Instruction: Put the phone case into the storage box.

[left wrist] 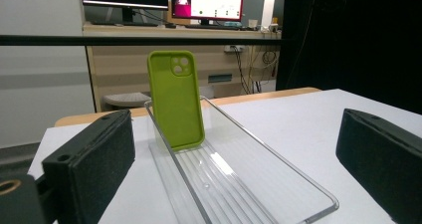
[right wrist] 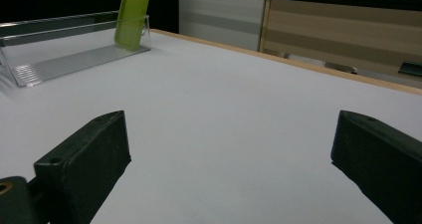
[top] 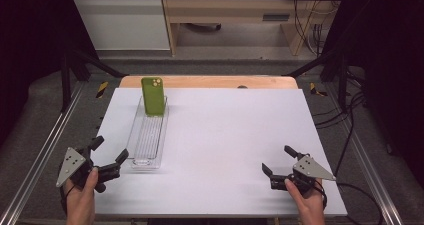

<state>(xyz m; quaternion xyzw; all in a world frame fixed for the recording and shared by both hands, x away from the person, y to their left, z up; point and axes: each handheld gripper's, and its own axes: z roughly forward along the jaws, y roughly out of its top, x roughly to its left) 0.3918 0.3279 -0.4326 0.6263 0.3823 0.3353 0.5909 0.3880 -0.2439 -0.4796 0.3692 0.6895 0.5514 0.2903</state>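
A: White bench top (top: 235, 145) on a wooden table, dark frame rails either side, cabinets and cabling behind; monitors show far back in the left gripper view.

B: Where is the work piece?

A: Green phone case (top: 153, 96) stands upright, leaning at the far end of a clear ribbed tray (top: 145, 157); tray lies lengthwise near the left edge of the bench, its near end just beside the left gripper (top: 109, 155). Left gripper view confirms it: case (left wrist: 176, 100) standing in the tray (left wrist: 298, 184), camera cut-outs at top.

B: Gripper states?

A: Left gripper: jaws wide apart, nothing between them, near the front left corner and pointing towards the tray; right gripper (top: 276, 160): jaws likewise spread, holding nothing, near the front right corner, well apart from the tray.

B: Progress?

A: Judged as barely begun; neither gripper touches case or tray; case sits untouched in the tray. Everything seems left to do: approach, close on the case, lift or move it. Left gripper looks the likelier to act; it is nearest.
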